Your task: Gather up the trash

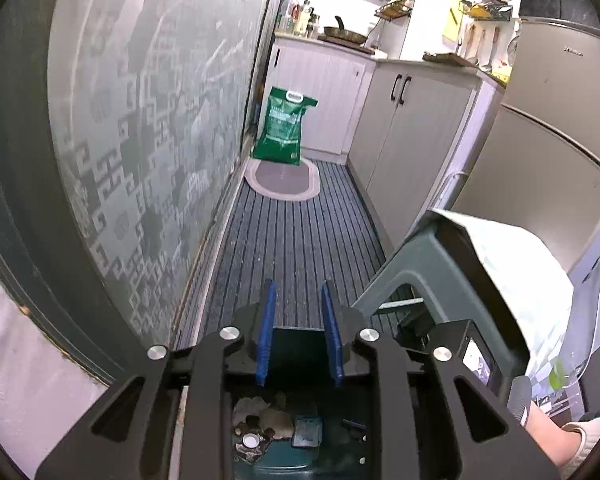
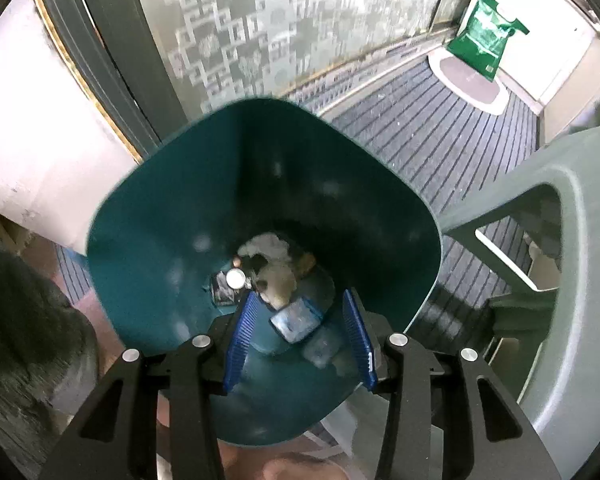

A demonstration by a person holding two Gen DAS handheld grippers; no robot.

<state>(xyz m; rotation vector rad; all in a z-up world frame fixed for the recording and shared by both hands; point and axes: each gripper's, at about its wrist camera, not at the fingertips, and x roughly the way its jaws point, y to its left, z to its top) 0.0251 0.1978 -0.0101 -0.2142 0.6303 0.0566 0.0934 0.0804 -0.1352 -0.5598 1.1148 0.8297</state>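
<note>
In the right wrist view I look straight down into a teal bin [image 2: 172,208] that stands on the striped floor. At its bottom lies trash: crumpled white paper [image 2: 268,246], a white cap [image 2: 236,278] and a blue-and-white packet [image 2: 296,320]. My right gripper [image 2: 300,296] hangs over the bin's mouth, open, its blue pads apart and pressing on nothing. My left gripper [image 1: 298,286] is also above the bin [image 1: 296,350], open and empty, pointing along the floor. The same trash [image 1: 268,420] shows beneath it.
A grey-green plastic stool [image 1: 404,272] stands right of the bin with a pale bag [image 1: 512,272] draped on it. A frosted glass door [image 1: 140,120] runs along the left. Farther off are a green sack [image 1: 282,124], an oval rug [image 1: 284,178], cabinets [image 1: 412,140] and a fridge [image 1: 548,140].
</note>
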